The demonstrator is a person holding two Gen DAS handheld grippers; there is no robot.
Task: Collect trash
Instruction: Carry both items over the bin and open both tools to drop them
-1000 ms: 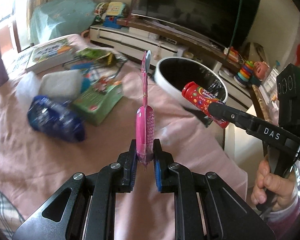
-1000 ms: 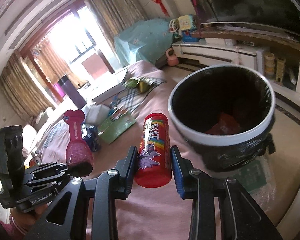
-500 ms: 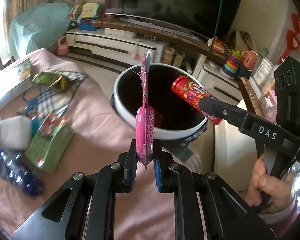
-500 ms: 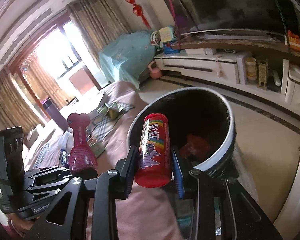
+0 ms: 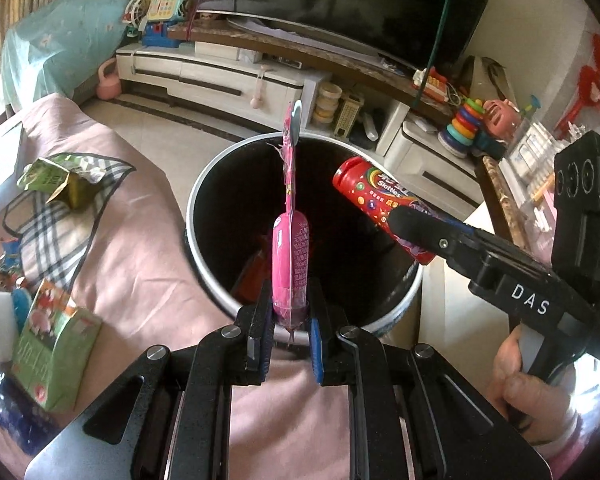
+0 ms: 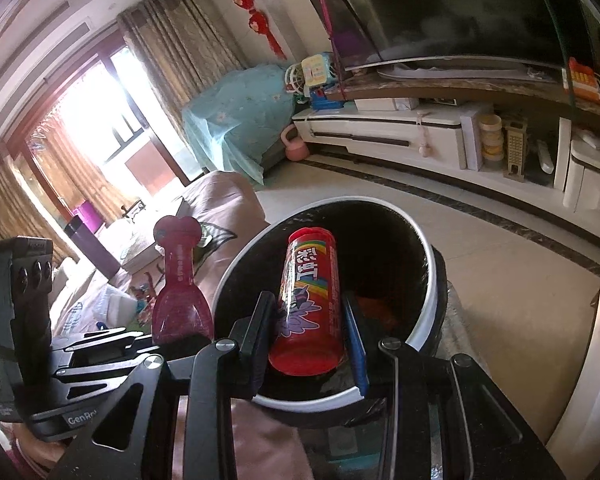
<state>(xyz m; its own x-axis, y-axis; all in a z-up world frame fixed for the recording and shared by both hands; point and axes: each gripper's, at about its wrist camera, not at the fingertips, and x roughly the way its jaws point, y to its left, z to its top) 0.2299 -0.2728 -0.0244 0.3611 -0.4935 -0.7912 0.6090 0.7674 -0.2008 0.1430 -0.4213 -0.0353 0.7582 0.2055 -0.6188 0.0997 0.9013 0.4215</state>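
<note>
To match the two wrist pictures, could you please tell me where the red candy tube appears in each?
Left wrist view: the red candy tube is right of centre, clamped in the right gripper over the bin.
Right wrist view: it stands at bottom centre, upright between the fingers.
Shared landmark: the white-rimmed trash bin.

My left tool points steeply down, its jaws nearly together and pinching something thin that stands upright between the pads. My right tool tilts down less sharply, jaws partly apart and clamped on a round body. In the left wrist view the right tool reaches in from the right, and my right hand wraps its handle, fingers curled.
</note>
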